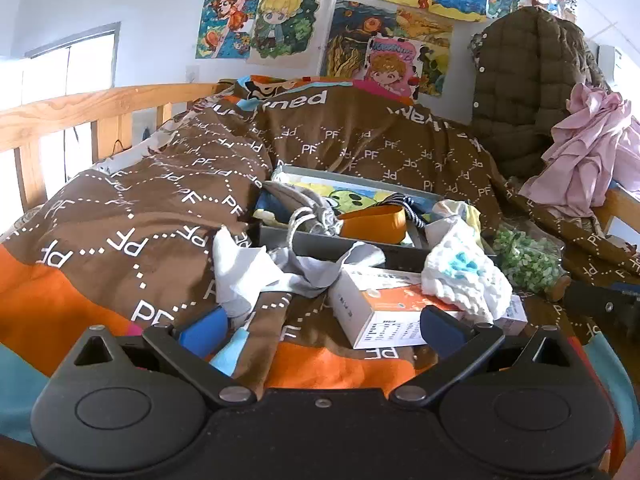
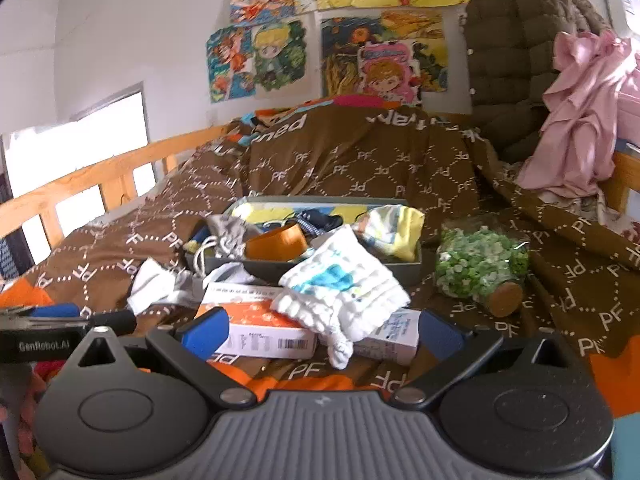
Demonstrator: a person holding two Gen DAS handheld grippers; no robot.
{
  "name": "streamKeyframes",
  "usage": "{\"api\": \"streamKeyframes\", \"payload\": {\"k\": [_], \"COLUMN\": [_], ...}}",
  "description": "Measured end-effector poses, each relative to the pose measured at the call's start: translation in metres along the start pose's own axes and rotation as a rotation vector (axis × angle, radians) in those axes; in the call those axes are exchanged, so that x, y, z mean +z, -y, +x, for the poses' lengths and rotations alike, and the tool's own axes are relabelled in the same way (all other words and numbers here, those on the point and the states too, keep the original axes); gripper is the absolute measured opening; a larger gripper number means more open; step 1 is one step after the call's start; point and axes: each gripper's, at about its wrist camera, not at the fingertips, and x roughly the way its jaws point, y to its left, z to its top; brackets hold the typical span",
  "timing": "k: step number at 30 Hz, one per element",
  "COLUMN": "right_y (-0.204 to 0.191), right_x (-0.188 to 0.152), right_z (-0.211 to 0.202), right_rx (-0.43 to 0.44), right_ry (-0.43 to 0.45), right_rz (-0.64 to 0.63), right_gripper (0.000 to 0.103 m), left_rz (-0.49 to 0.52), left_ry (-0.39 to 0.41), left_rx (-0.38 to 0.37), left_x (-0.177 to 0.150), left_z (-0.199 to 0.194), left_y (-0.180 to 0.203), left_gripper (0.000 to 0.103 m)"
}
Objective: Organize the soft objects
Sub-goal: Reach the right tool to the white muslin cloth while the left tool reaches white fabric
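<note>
Brown duvet [image 1: 352,140] repeats "PF"; we read "GenRobot.AI" on the left gripper [image 2: 322,332]. White quilted cloth [image 2: 344,288], blue-blotched, drapes the orange-white box [image 2: 260,320]. Both grippers [image 1: 320,330] gape wide, empty.

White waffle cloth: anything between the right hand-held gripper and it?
Nothing visible. The cloth lies draped over the boxes, directly ahead of the open right hand-held gripper, uncovered.

Left gripper [image 1: 322,330]: black housing, blue pads, round caps at 7 and 5 o'clock. Right gripper [image 2: 320,330]: grey ribbed centre, blue pads.
</note>
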Motion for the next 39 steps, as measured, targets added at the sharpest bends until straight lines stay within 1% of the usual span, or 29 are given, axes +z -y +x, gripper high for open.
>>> {"api": "streamKeyframes", "payload": {"k": [4, 11, 14, 21, 27, 30, 35, 39], "right_y": [-0.007, -0.012, -0.016, -0.026, -0.024, -0.019, -0.014, -0.011], "right_x": [-0.002, -0.002, -0.002, 0.001, 0.006, 0.009, 0.011, 0.011], "right_z": [0.006, 0.021, 0.029, 0.049, 0.07, 0.083, 0.106, 0.121], "right_rx": [0.016, 0.079, 0.094, 0.1, 0.092, 0.078, 0.063, 0.059], "right_ry": [-0.021, -0.05, -0.048, -0.026, -0.017, -0.008, 0.015, 0.013], "right_rz": [-0.028, -0.017, -0.029, -0.107, -0.106, -0.09, -0.095, -0.091], "right_gripper": [0.103, 0.103, 0.103, 0.103, 0.103, 0.103, 0.103, 0.103], "left_rz": [-0.022, -0.043, -0.041, -0.043, -0.008, -0.006, -0.092, -0.098], "left_ry": [-0.012, -0.025, -0.025, -0.056, -0.065, -0.055, -0.021, -0.009], "left_rx": [0.014, 0.039, 0.047, 0.058, 0.051, 0.029, -0.064, -0.125], "left_x": [0.0, 0.005, 0.007, 0.013, 0.018, 0.024, 0.041, 0.05], "left_z": [0.003, 0.015, 0.021, 0.044, 0.065, 0.076, 0.098, 0.118], "left_y": [-0.005, -0.01, -0.012, -0.019, -0.019, -0.02, -0.028, -0.026], "left_gripper": [0.102, 0.102, 0.102, 0.102, 0.102, 0.102, 0.102, 0.102]}}
